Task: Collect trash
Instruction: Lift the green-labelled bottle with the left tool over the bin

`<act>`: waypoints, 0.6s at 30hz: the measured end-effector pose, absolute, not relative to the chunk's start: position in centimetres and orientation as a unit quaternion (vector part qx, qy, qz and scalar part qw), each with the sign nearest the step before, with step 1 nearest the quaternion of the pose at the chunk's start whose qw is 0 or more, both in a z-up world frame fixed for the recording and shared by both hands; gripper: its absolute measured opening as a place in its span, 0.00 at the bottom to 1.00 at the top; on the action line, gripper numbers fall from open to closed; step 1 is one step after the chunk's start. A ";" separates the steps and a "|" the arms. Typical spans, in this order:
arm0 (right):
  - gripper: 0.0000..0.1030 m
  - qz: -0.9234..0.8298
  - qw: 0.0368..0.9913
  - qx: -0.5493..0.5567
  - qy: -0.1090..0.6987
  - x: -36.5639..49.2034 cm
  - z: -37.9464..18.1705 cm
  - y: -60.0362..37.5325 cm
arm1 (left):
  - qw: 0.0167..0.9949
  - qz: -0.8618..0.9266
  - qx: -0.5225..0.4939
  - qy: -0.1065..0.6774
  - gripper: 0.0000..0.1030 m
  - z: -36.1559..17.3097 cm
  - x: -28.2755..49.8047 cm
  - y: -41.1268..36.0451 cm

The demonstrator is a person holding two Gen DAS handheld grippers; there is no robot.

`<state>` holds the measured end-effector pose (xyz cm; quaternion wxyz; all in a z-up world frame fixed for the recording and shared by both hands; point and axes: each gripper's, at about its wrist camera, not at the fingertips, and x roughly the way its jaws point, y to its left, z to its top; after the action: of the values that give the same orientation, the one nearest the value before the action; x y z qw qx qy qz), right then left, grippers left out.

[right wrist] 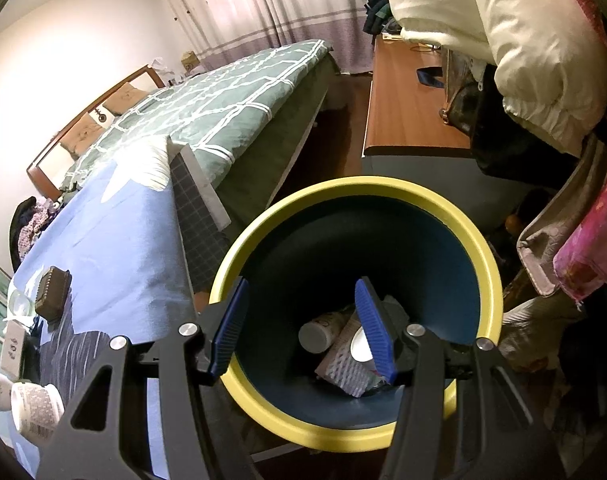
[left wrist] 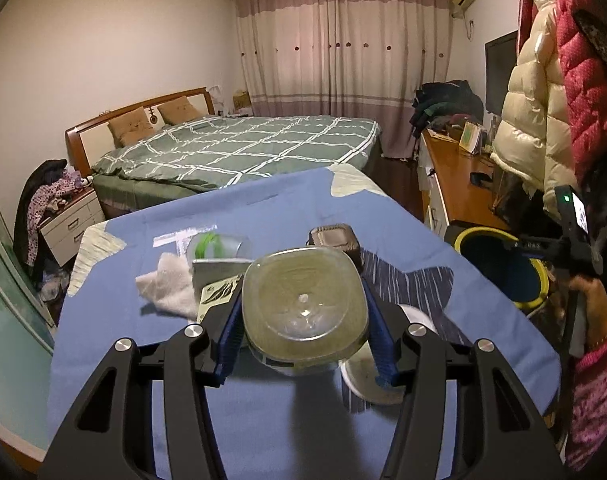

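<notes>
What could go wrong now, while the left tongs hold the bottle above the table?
1. The left tongs pinch the bottle only at its base end, so it may slip and fall on the table.
2. The right tongs hang open over the bin, so both tools may collide there.
3. The bin stands beside the table's edge, so a short release could land on the floor.

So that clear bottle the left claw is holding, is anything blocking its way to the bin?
Partly. The left gripper holds the clear bottle above the blue cloth. The right gripper hangs open right over the mouth of the yellow-rimmed bin, so it would need to move aside. Nothing else visible blocks the way.
</notes>
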<state>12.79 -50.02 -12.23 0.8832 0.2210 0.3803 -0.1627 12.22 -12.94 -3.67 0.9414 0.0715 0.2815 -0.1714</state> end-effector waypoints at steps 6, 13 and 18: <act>0.51 -0.160 0.885 0.224 0.376 12.3 -12.0 -50.4 | 0.944 -0.167 0.067 0.277 0.52 -3.3 14.2 -13.9; 0.51 -0.156 0.887 0.231 0.368 11.5 -11.8 -50.7 | 0.953 -0.161 0.079 0.245 0.51 -0.6 13.9 -14.4; 0.51 -0.156 0.890 0.232 0.360 10.7 -11.3 -51.0 | 0.956 -0.176 0.083 0.220 0.51 2.4 13.4 -15.7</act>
<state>10.70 -51.00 -11.27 0.8898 0.2323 0.3602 -0.1564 13.38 -15.70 2.36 0.9559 0.0828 0.2198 -0.1760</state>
